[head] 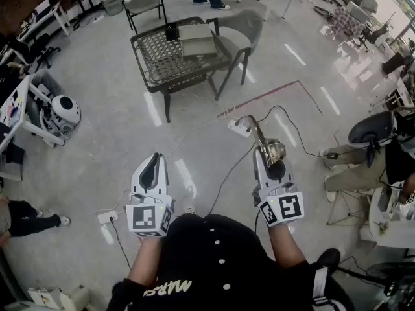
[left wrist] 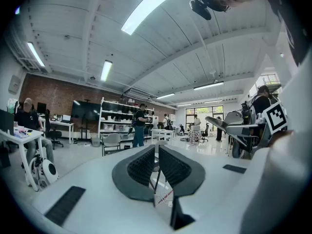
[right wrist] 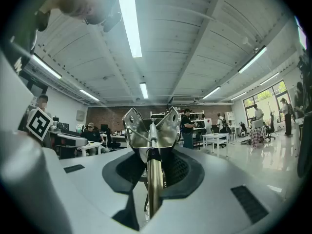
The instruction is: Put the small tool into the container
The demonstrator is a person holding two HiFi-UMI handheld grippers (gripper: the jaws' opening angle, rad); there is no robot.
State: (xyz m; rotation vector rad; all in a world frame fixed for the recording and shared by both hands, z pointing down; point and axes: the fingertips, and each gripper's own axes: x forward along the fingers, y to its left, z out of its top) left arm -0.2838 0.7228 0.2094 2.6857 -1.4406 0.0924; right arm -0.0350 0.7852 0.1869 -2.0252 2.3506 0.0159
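My right gripper [head: 272, 162] is shut on a shiny metal tool [head: 262, 138] with a spring and two splayed plates, which sticks out past the jaws. In the right gripper view the tool [right wrist: 151, 130] stands between the pads of the right gripper [right wrist: 152, 168], its shaft pinched. My left gripper [head: 153, 159] is held level beside it, jaws together with nothing in them; the left gripper [left wrist: 157, 162] shows only a thin slit. A grey box-like container [head: 198, 41] lies on a black wicker table [head: 159, 60], well ahead of both grippers.
A grey chair [head: 243, 31] stands right of the table, another chair [head: 144, 2] behind it. A power strip [head: 238, 128] and cables lie on the floor ahead. A white round machine [head: 65, 112] sits at the left. A seated person [head: 353, 157] is at the right.
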